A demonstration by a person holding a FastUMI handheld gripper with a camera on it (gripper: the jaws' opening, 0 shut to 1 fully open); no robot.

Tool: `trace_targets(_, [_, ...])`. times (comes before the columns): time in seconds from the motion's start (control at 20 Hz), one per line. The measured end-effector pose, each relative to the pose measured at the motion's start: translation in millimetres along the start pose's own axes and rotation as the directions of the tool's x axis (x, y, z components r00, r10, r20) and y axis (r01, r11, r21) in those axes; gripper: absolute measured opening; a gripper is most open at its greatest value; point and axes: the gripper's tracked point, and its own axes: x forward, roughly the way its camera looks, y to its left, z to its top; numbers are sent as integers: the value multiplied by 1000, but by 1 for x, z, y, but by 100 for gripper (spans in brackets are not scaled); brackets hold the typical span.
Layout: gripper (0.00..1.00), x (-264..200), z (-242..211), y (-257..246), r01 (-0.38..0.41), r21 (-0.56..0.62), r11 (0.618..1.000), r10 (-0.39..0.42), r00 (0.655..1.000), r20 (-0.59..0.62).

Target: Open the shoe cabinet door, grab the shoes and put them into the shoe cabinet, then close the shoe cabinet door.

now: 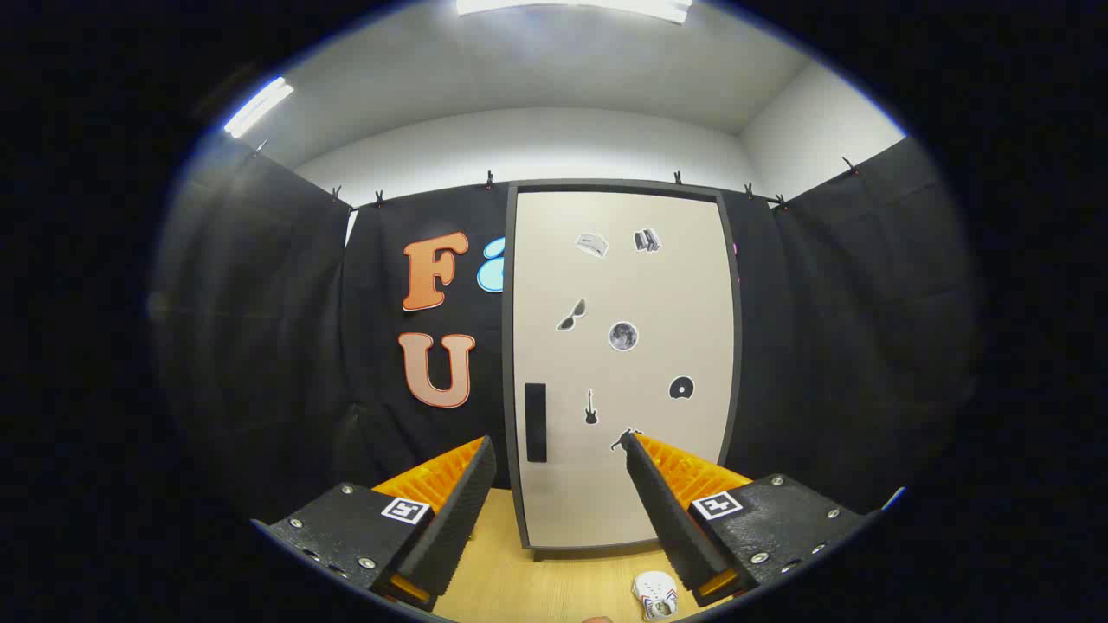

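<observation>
A: So, where does the claw (pixel 558 463) stand?

B: Its two fingers are spread wide with nothing between them but air. It hangs above the wooden desk (pixel 537 588) and faces the shoe cabinet (pixel 623 363) straight on.

A: And the cabinet itself?

B: It stands upright just beyond the fingers, its long axis vertical, with the pale door (pixel 640 484) shut flat in its dark frame and turned toward the claw. A dark upright handle (pixel 535 422) sits low on the door, near the frame edge on the side of the left finger. Small stickers (pixel 622 336) dot the door face.

A: The shoe?

B: A small white shoe (pixel 655 595) lies on the desk below the right finger, close to its inner edge and nearer than the cabinet's foot. It is partly hidden by that finger, so I cannot tell which way its toe points.

A: Anything else?

B: Black cloth walls (pixel 260 346) stand on both sides of the cabinet.
</observation>
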Motion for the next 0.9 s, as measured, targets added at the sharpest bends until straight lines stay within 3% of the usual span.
trace_targets(0.45, [94,-9,13,-34,89,37,995,-90,996,21])
trace_targets(0.9, [94,4,-2,-40,99,36,994,-99,995,5])
